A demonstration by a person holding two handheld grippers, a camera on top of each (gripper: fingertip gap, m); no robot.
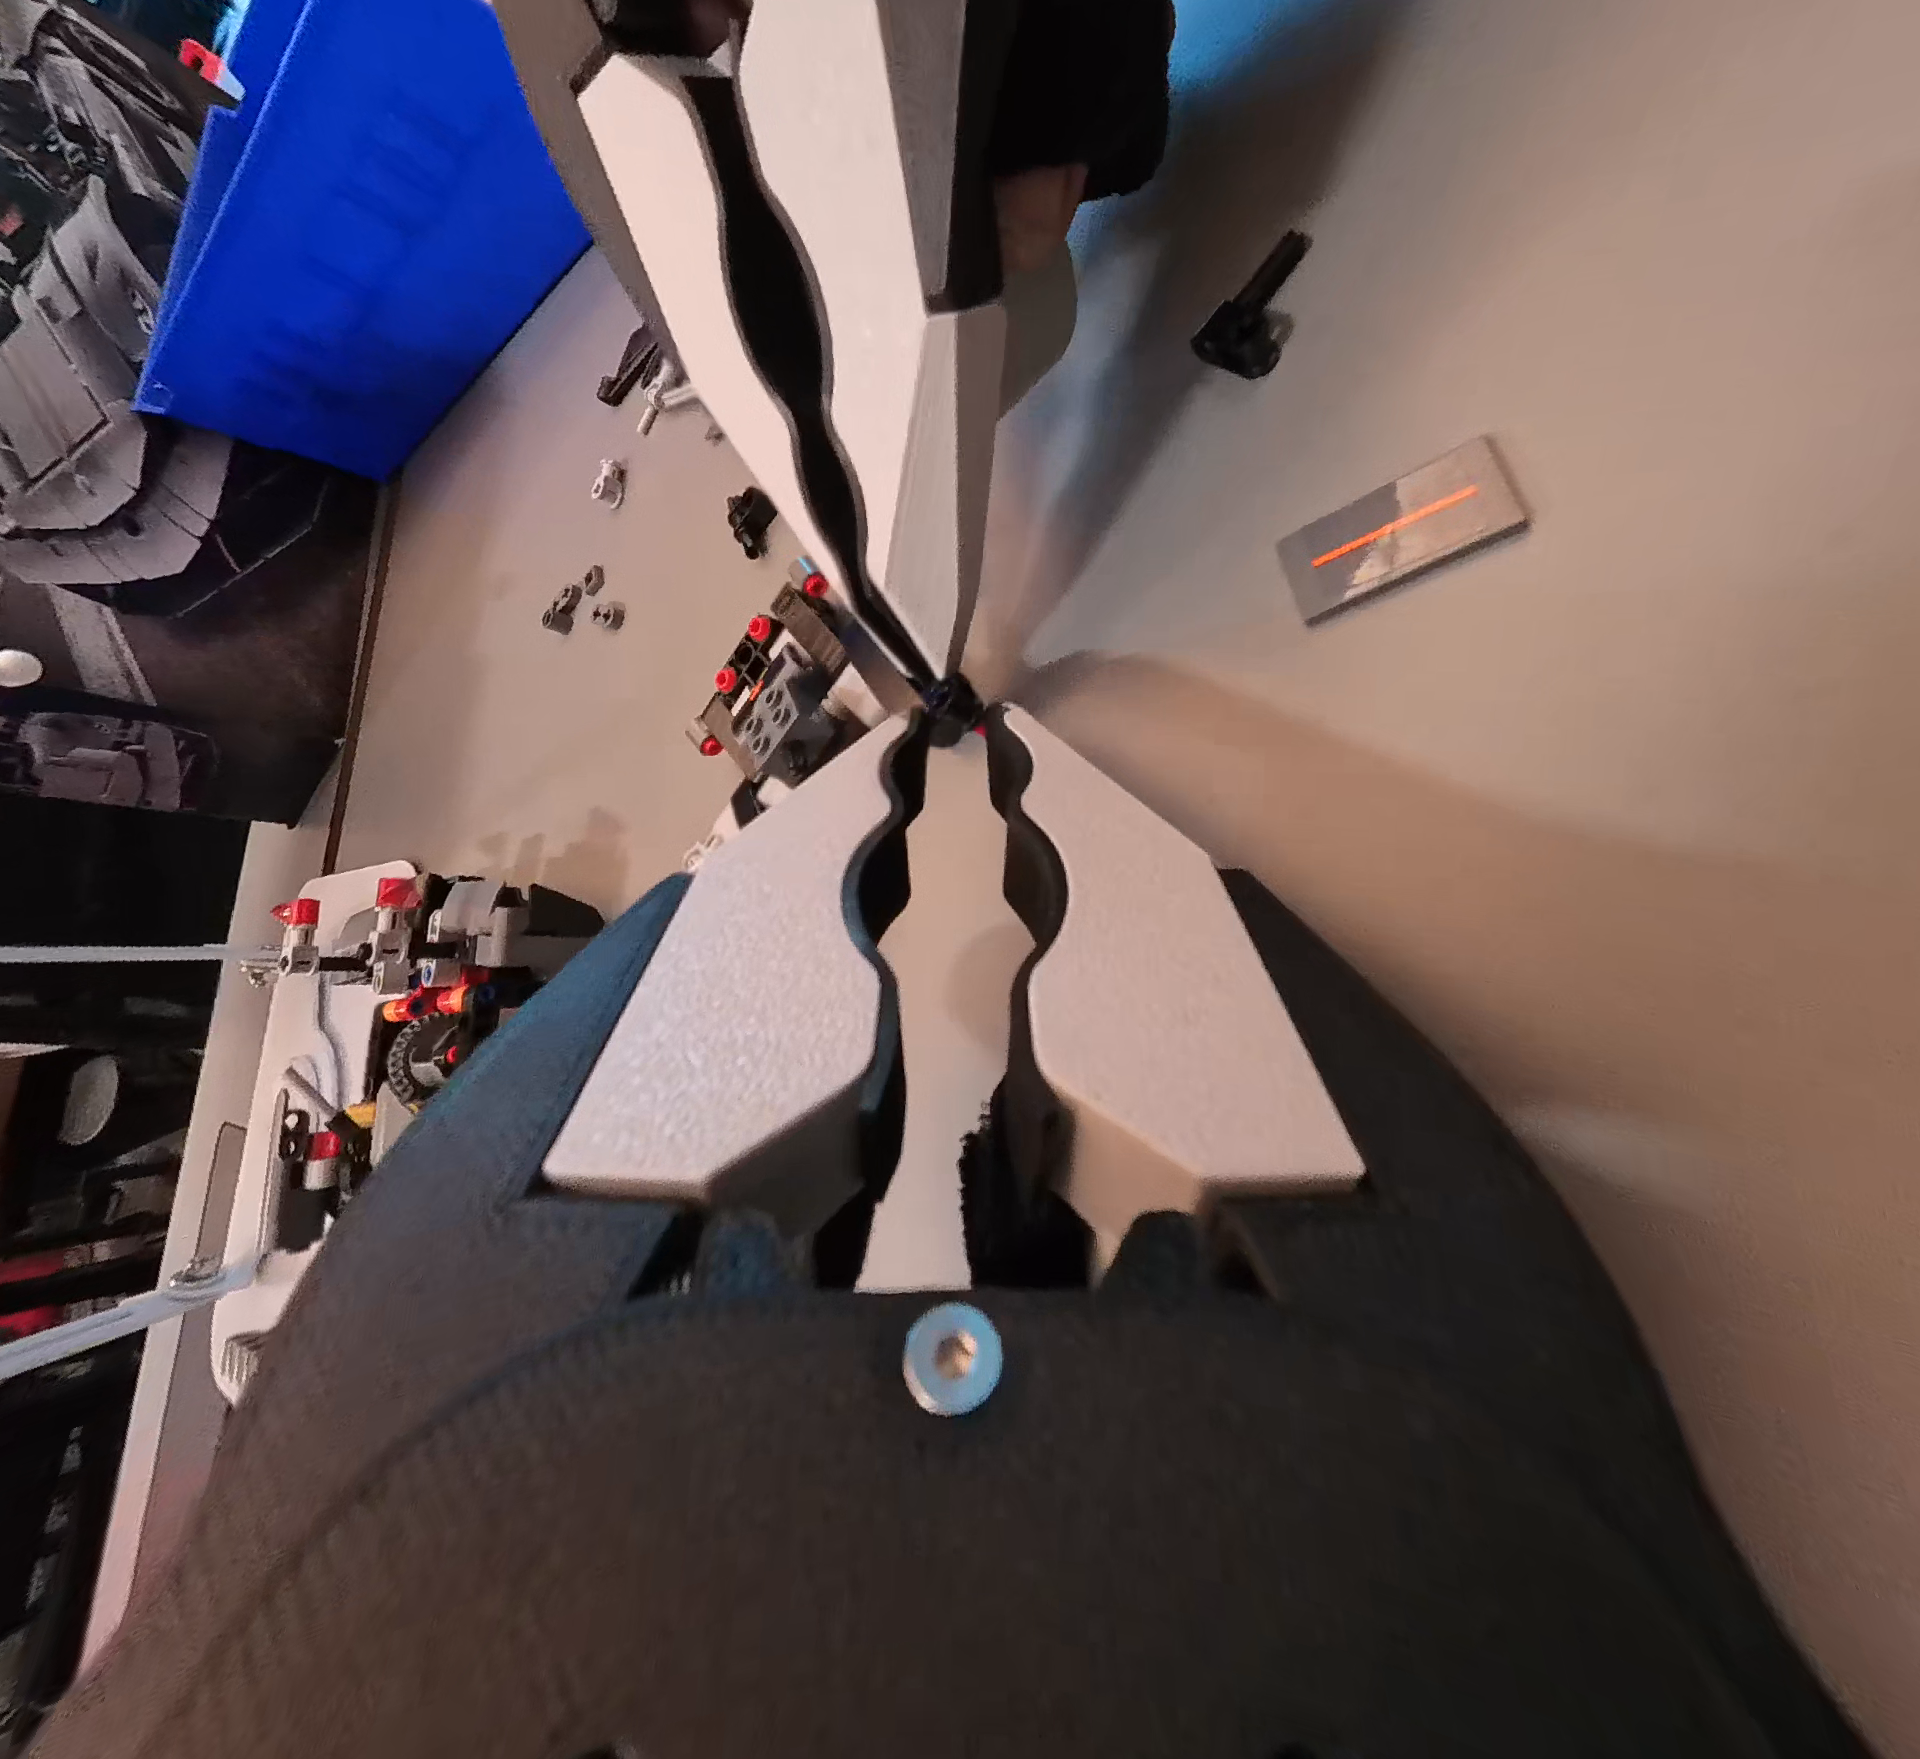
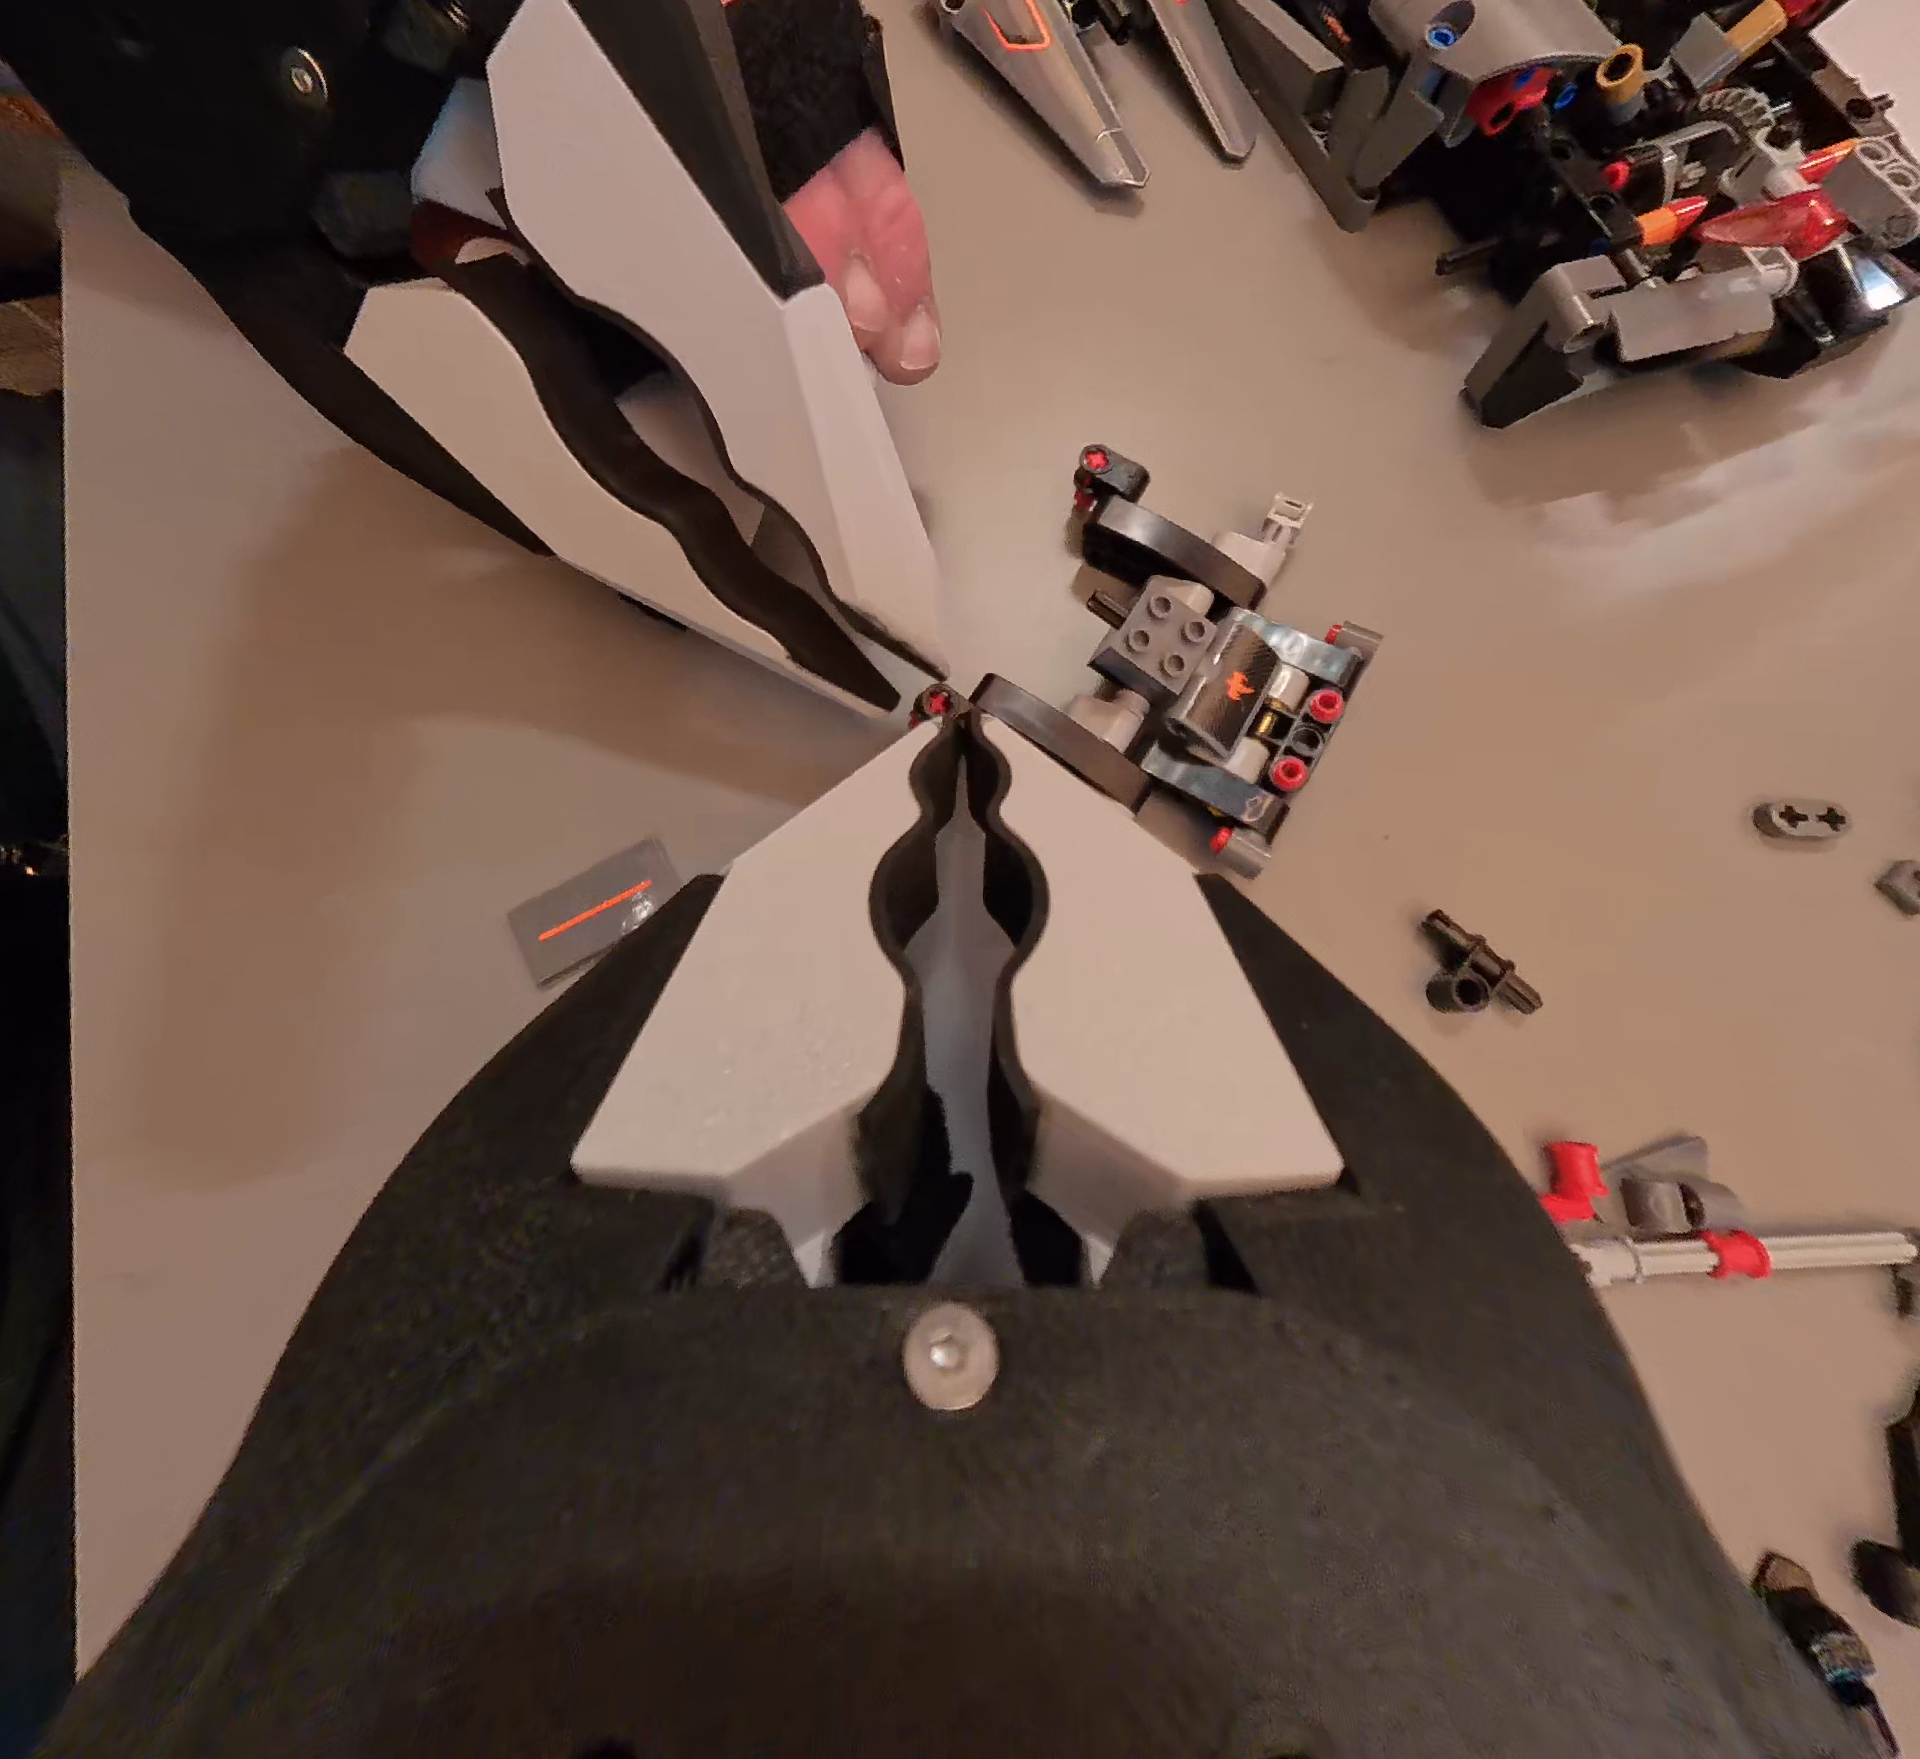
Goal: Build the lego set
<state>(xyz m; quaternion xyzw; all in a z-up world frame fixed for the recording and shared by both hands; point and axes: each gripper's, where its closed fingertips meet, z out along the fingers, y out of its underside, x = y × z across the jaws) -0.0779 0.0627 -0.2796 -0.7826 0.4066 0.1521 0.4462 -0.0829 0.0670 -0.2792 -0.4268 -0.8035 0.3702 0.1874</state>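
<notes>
My left gripper is shut on a small black connector with a red pin, held just above the grey table. The connector also shows in the right wrist view, just beyond the left gripper, which reaches in from the upper left. My right gripper is shut, its tips right at that connector; I cannot tell if they pinch any of it. In the left wrist view the right gripper comes down from above, tip to tip with the left. A small grey and black sub-assembly with red pins lies close beside both tips.
A large part-built car model stands at the back right. A grey tile with an orange line, a black connector, small grey parts and a grey axle with red bushes lie loose. A blue bin stands at the table edge. My left and right fingertips are right by each other.
</notes>
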